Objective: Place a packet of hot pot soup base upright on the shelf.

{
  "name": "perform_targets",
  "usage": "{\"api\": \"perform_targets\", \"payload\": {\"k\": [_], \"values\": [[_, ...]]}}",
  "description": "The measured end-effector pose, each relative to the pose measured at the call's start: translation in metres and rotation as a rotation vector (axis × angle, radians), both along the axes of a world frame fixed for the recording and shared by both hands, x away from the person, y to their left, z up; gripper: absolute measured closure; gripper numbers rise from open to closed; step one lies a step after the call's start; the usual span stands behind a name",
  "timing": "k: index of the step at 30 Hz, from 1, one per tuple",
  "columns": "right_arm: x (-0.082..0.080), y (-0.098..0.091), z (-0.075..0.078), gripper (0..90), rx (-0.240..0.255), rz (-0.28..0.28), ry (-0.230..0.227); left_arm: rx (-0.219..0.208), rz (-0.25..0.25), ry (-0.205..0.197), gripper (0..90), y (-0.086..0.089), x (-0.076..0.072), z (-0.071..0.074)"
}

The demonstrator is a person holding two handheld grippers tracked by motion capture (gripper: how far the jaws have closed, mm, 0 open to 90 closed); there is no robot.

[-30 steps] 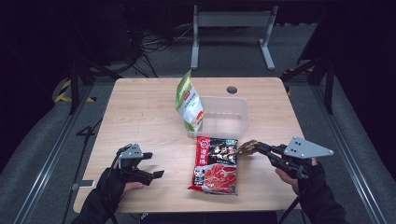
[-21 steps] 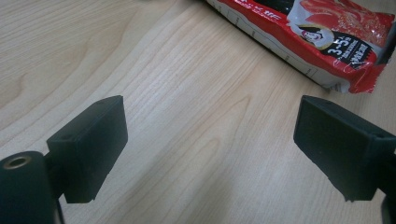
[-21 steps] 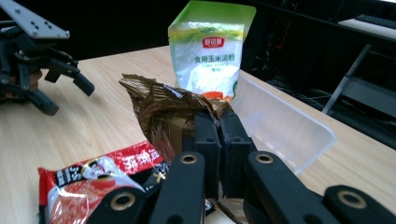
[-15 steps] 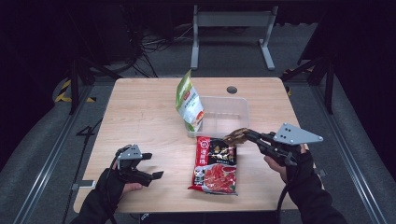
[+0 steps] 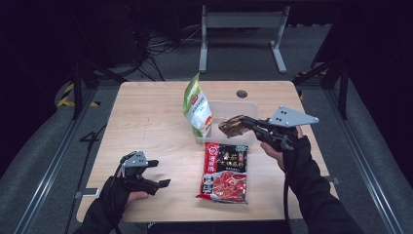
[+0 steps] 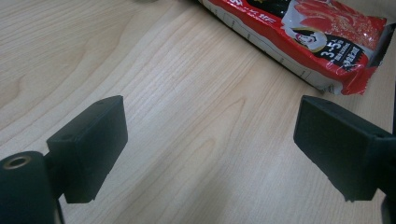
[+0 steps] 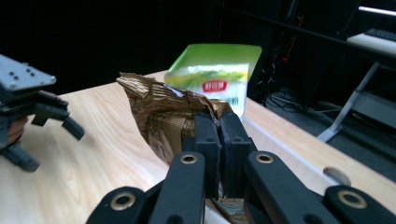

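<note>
My right gripper (image 5: 248,123) is shut on a crinkled gold-brown packet (image 5: 232,126), holding it in the air over the front edge of the clear plastic bin (image 5: 243,107). In the right gripper view the gold-brown packet (image 7: 163,112) sticks out beyond the pressed-together fingertips (image 7: 219,135). A green and white pouch (image 5: 197,106) leans upright against the bin's left wall. A red and black snack bag (image 5: 225,171) lies flat on the table in front of the bin. My left gripper (image 5: 158,174) rests low at the table's front left, open and with nothing in it; its view shows the red bag (image 6: 317,42) ahead.
The wooden table (image 5: 146,122) has a round cable hole (image 5: 241,93) near its far edge. Bare wood lies between the left gripper and the pouch. A metal stand (image 5: 241,29) and cables sit on the floor beyond the table.
My right gripper has risen and moved left and away from the table's front right toward the bin, carrying the gold-brown packet. The left gripper has stayed still.
</note>
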State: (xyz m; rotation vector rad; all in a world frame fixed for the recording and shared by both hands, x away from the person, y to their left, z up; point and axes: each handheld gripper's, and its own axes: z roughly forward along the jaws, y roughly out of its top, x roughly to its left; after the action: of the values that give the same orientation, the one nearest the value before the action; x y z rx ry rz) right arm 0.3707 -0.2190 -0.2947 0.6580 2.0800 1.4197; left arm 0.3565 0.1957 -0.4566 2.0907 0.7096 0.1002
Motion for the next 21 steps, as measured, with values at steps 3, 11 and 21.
{"api": "perform_targets", "payload": {"k": [3, 11, 21], "values": [[0.011, 0.006, 0.006, 87.8, 0.007, 0.005, -0.004, 0.004, 0.000, 0.001, 10.8, 0.000, -0.001, 0.000], [0.040, 0.023, 0.014, 87.6, -0.008, -0.001, 0.001, -0.002, -0.002, 0.002, 10.8, 0.001, -0.002, 0.000], [0.077, 0.038, 0.012, 87.5, -0.023, 0.099, 0.028, -0.005, 0.002, 0.010, 10.7, 0.002, -0.002, -0.001]]}}
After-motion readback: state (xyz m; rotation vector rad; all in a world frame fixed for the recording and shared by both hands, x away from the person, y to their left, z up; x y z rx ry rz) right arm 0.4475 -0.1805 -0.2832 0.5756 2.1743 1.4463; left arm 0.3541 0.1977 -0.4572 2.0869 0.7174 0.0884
